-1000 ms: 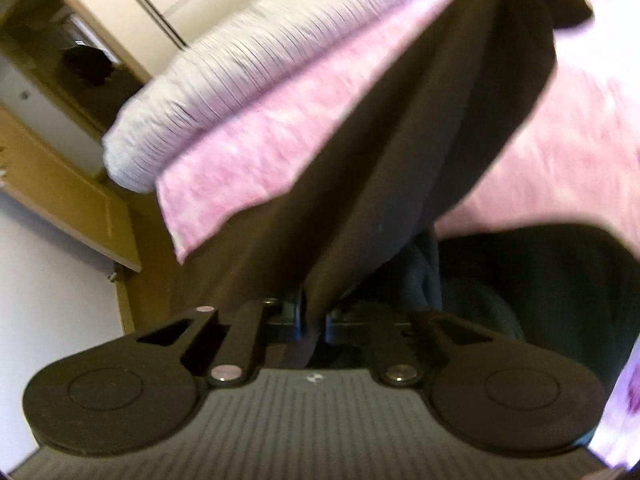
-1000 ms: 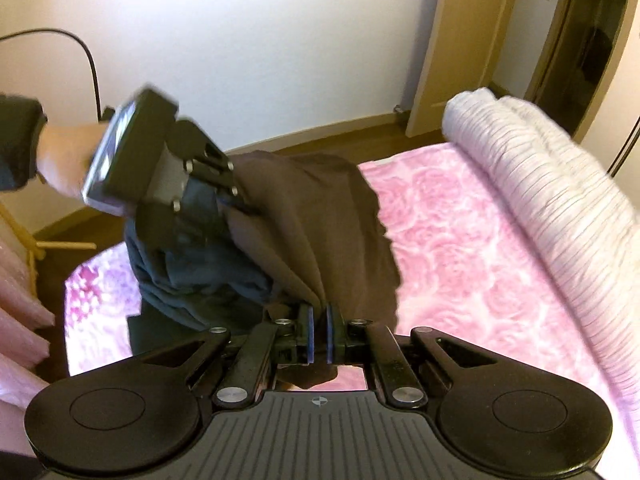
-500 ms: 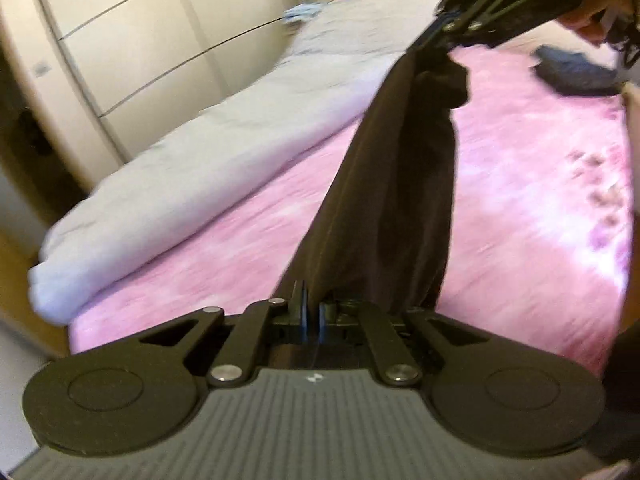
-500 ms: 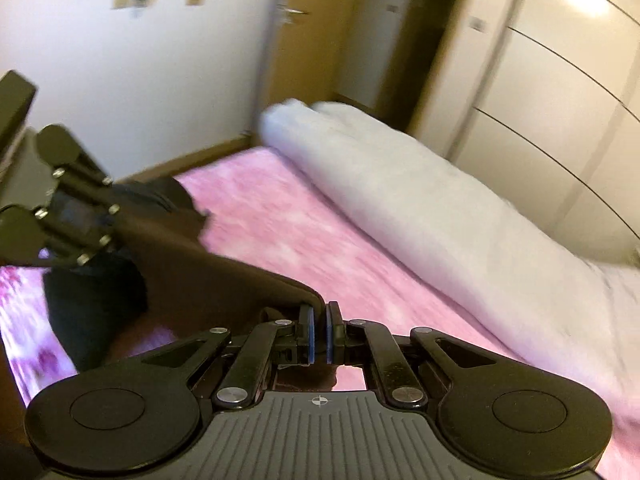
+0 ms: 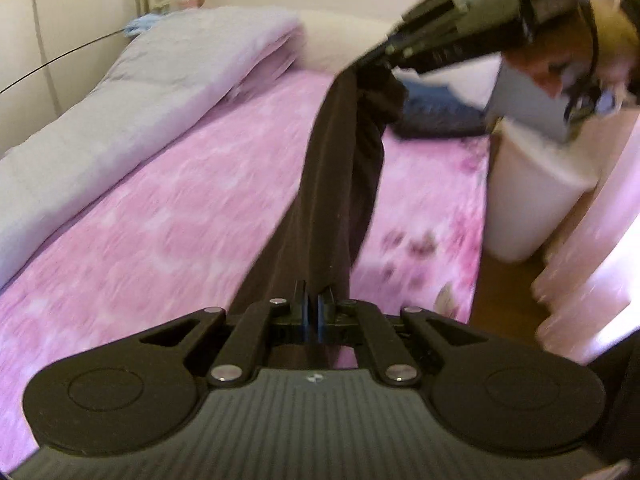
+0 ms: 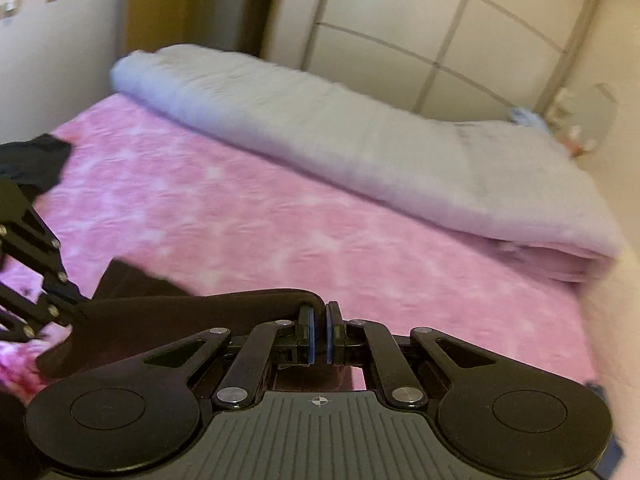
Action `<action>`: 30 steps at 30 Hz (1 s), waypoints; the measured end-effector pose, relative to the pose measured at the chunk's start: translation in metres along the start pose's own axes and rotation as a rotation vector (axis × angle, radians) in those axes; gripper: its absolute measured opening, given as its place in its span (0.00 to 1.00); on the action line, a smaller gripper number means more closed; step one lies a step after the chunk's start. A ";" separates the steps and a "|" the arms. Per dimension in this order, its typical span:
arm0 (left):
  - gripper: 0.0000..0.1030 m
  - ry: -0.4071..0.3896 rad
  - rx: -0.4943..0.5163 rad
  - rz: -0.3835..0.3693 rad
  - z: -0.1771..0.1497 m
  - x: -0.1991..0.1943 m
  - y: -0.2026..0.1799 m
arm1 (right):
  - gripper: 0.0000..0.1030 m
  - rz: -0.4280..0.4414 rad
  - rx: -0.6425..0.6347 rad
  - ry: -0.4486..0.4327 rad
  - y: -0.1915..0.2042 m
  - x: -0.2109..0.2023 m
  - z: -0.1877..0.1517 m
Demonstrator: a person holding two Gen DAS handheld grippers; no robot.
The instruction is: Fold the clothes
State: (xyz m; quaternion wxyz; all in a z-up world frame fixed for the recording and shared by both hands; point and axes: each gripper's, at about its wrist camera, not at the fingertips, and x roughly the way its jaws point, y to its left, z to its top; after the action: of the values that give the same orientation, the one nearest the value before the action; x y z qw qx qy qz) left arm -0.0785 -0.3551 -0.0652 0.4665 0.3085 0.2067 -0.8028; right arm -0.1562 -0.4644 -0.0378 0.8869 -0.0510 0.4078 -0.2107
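Both hand-held grippers are clamped on one dark garment (image 5: 340,184): the left gripper (image 5: 313,312) pinches one end between nearly closed blue pads, and the right gripper (image 6: 318,334) grips the other end, so the cloth hangs stretched between them above the pink bedspread (image 5: 168,216), not yet laid down. The right gripper also shows in the left wrist view, high at the far end of the cloth (image 5: 384,50). The garment looks bunched into a narrow band rather than spread flat, so lowering it as it is would likely set creases or a twist into the fold. Each hold seems to catch only an edge; a sharp pull apart could slip the fabric out of one set of pads and drop that end. Along the far side of the bed lies a rolled grey duvet (image 6: 360,140), which limits the flat room for spreading. A dark blue folded item (image 5: 436,114) rests near the bed's far end, and a white bin (image 5: 528,200) stands just beside the bed.
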 end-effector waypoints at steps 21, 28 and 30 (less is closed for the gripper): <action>0.16 -0.107 -0.679 0.196 -0.097 -0.074 0.116 | 0.27 0.278 -0.919 -0.381 0.213 0.070 0.123; 0.20 0.104 -0.819 0.306 -0.202 -0.084 0.136 | 0.49 0.466 -0.724 -0.164 0.268 0.110 0.060; 0.28 0.126 -0.793 0.310 -0.206 -0.073 0.140 | 0.51 0.455 -0.684 -0.074 0.261 0.131 0.046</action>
State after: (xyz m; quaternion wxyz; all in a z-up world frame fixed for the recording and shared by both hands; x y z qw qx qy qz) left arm 0.1343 -0.2488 -0.1704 0.6507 0.1811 0.4786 -0.5610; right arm 0.0405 -0.2864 -0.1675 0.8569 -0.2587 0.4232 0.1406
